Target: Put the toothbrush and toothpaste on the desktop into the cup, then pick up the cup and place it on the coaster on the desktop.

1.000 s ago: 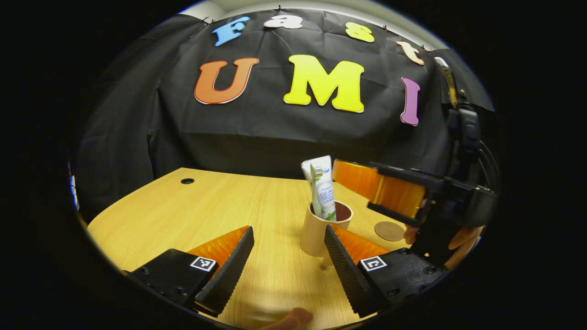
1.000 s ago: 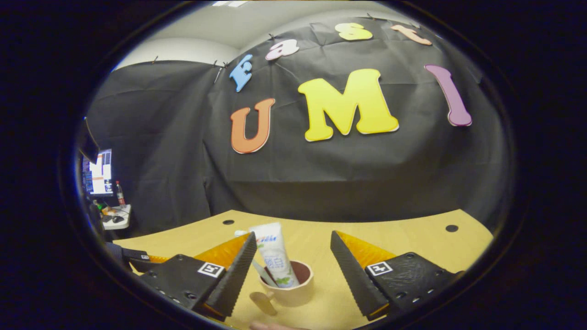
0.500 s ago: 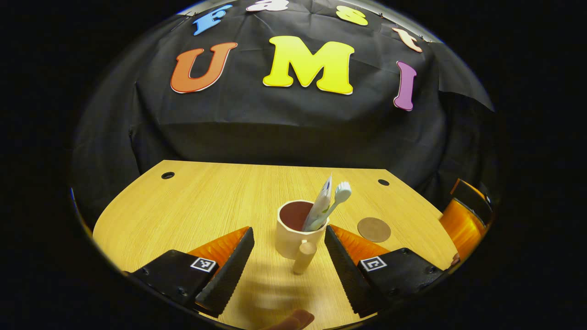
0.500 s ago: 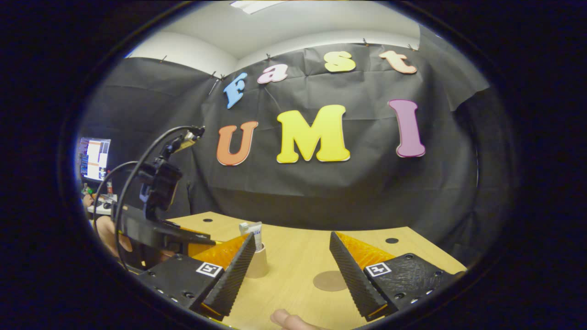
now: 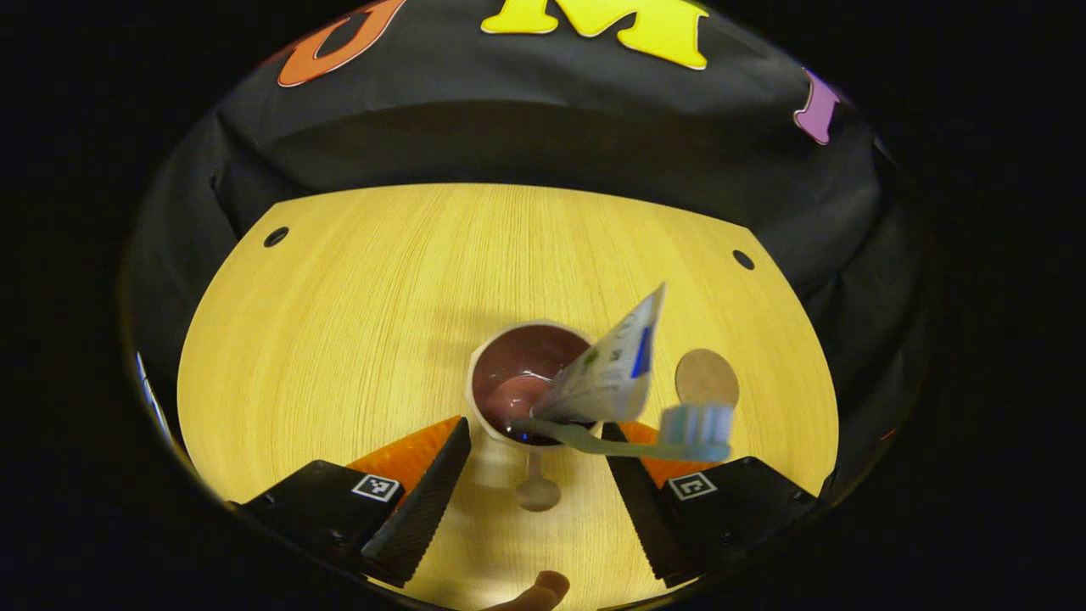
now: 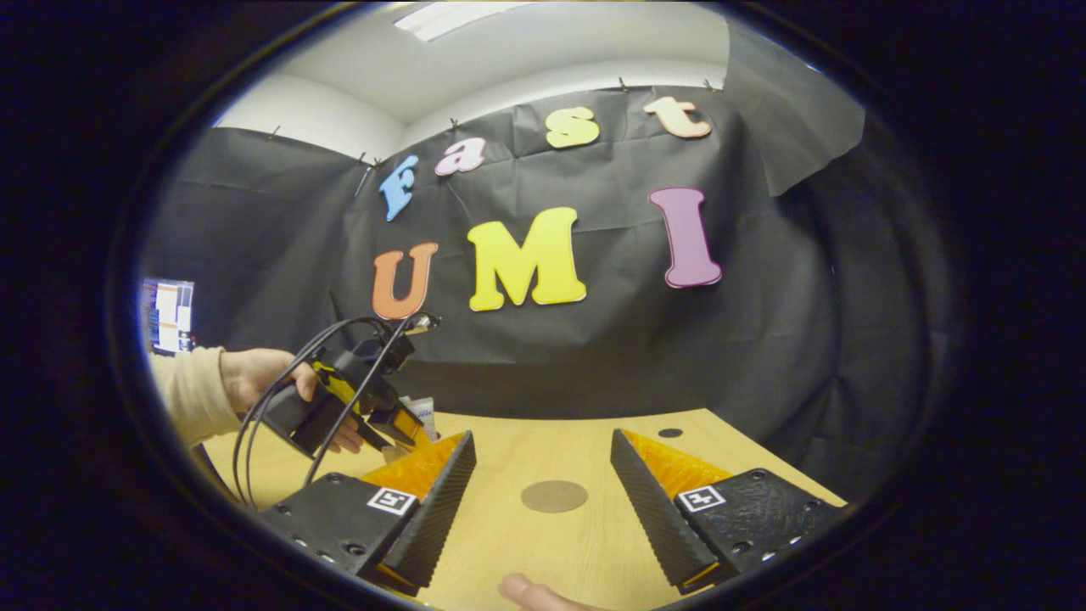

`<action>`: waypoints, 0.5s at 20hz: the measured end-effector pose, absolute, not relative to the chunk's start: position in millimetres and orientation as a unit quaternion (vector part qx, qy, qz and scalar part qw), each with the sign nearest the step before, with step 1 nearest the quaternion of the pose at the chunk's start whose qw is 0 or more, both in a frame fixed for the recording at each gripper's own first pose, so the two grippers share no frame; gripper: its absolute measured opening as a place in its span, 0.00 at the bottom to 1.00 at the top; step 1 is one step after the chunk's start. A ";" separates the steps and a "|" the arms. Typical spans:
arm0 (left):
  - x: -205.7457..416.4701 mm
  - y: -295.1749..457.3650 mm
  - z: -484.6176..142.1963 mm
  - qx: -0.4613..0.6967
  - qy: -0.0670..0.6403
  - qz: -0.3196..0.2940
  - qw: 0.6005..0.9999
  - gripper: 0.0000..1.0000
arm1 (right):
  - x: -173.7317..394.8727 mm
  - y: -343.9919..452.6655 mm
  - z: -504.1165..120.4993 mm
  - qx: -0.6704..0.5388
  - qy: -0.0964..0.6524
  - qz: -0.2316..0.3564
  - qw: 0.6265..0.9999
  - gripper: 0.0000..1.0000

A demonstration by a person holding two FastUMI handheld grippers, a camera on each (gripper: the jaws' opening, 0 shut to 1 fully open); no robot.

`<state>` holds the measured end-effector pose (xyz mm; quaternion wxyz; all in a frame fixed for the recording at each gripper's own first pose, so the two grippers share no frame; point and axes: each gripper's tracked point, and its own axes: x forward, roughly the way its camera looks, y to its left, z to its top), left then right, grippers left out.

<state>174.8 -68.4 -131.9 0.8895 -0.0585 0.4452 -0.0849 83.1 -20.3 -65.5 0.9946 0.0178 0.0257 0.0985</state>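
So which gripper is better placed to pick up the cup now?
Left. The left gripper hangs open right over the cup, handle between its fingers. The right gripper faces the coaster, away from the cup.

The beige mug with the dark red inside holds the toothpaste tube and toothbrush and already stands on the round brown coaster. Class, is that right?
Not quite. In the left gripper view the beige mug holds the toothpaste tube and toothbrush, but stands on the wooden desktop, beside the round brown coaster, not on it.
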 end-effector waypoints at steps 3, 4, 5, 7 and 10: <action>167.5 -72.7 -146.4 -0.061 0.485 -0.078 0.869 0.98 | 81.0 -29.6 -51.3 0.025 0.006 0.090 0.996 0.94; 165.3 -74.6 -145.2 -0.061 0.489 -0.078 0.866 0.96 | 79.2 -30.0 -49.4 0.023 0.004 0.091 0.996 0.94; 164.7 -75.9 -142.2 -0.058 0.488 -0.082 0.867 0.90 | 78.6 -32.6 -46.5 0.019 0.001 0.089 0.996 0.95; 159.8 -76.9 -140.2 -0.062 0.498 -0.078 0.861 0.69 | 79.0 -38.3 -40.8 0.017 -0.008 0.081 0.997 0.95; 166.8 -71.1 -136.1 -0.046 0.496 -0.059 0.865 0.29 | 75.8 -37.5 -34.8 0.033 -0.011 0.086 0.996 0.96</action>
